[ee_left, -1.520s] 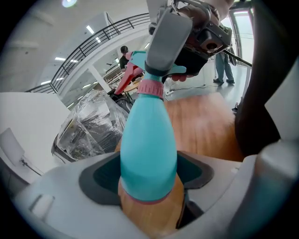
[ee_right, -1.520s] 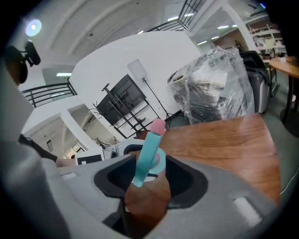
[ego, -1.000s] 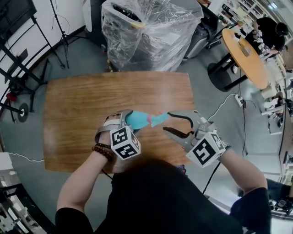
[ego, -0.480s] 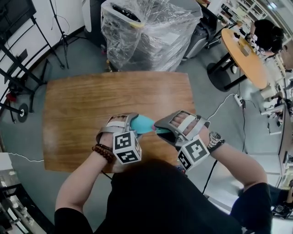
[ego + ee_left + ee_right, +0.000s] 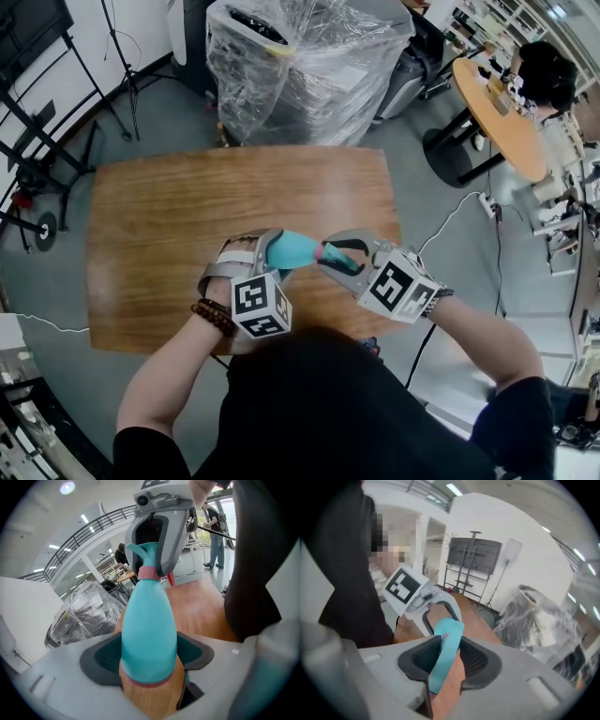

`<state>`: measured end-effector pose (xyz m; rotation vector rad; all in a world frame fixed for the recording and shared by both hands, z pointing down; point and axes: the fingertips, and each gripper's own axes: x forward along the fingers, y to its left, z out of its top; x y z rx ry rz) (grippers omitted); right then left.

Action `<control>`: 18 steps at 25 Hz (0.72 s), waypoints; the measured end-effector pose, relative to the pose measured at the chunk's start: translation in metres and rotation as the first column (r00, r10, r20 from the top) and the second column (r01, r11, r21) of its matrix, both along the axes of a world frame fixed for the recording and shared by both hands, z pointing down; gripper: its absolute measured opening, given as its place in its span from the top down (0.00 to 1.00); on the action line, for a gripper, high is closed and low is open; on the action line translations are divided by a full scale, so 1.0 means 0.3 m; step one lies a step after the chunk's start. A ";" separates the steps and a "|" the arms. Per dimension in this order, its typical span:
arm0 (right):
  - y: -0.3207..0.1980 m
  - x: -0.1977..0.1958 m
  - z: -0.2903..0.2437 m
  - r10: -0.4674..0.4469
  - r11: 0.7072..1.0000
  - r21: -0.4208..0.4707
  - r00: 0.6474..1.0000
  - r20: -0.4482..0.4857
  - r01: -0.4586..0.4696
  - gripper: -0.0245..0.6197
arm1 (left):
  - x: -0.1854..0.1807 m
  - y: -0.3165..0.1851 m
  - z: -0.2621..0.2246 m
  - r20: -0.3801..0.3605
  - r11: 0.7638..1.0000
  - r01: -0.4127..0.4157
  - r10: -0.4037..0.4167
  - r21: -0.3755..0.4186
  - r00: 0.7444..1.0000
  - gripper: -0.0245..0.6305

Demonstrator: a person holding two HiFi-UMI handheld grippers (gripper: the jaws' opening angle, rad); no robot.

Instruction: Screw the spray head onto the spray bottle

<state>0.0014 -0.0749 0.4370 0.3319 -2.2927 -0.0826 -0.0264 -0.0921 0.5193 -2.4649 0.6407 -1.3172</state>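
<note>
Head view, nearest the person: the left tongs (image 5: 272, 251) are clamped on the wide body of the teal spray bottle (image 5: 292, 248). The bottle is held off the counter (image 5: 169, 216) and lies on its side, neck toward the right hand. This hold probably fixes the bottle so that it cannot turn. The left gripper view shows both pads pressing on the flanks of the body. At the neck, the spray head (image 5: 330, 251) sits on a pink collar (image 5: 149, 572), in line with the bottle. The right tongs (image 5: 342, 255) are closing on the spray head, which lies between their pads and touches both in the right gripper view. That grip seems meant for twisting the head along its thread. How far the thread is run down cannot be told. Beyond the counter stands a plastic-wrapped stack (image 5: 300, 66).
</note>
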 end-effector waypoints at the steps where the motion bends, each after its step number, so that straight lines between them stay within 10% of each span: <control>1: -0.016 0.006 0.005 0.084 0.994 -0.081 0.996 0.044 -0.080 0.78 | -0.002 -0.006 0.000 0.003 1.000 0.013 -0.013 0.009 1.000 0.39; 4: -0.056 0.028 0.032 0.360 0.888 -0.348 0.926 0.115 -0.302 0.78 | -0.009 -0.022 0.003 0.029 0.998 0.037 -0.039 0.045 0.999 0.39; 8: -0.079 0.045 0.072 0.673 0.557 -0.706 0.736 0.075 -0.437 0.78 | -0.018 -0.030 0.021 0.081 0.995 0.046 -0.054 0.093 0.995 0.39; 10: -0.069 0.046 0.087 0.721 0.457 -0.778 0.692 0.041 -0.430 0.78 | -0.017 -0.025 0.032 0.087 0.994 0.048 -0.057 0.097 0.995 0.39; 12: -0.066 0.045 0.090 0.719 0.456 -0.779 0.694 0.038 -0.430 0.78 | -0.013 -0.022 0.039 0.076 0.994 0.056 -0.062 0.090 0.995 0.39; 18: -0.089 0.035 0.039 0.632 0.626 -0.661 0.765 0.120 -0.414 0.70 | -0.005 -0.020 0.071 -0.030 0.994 0.106 -0.106 -0.013 0.994 0.38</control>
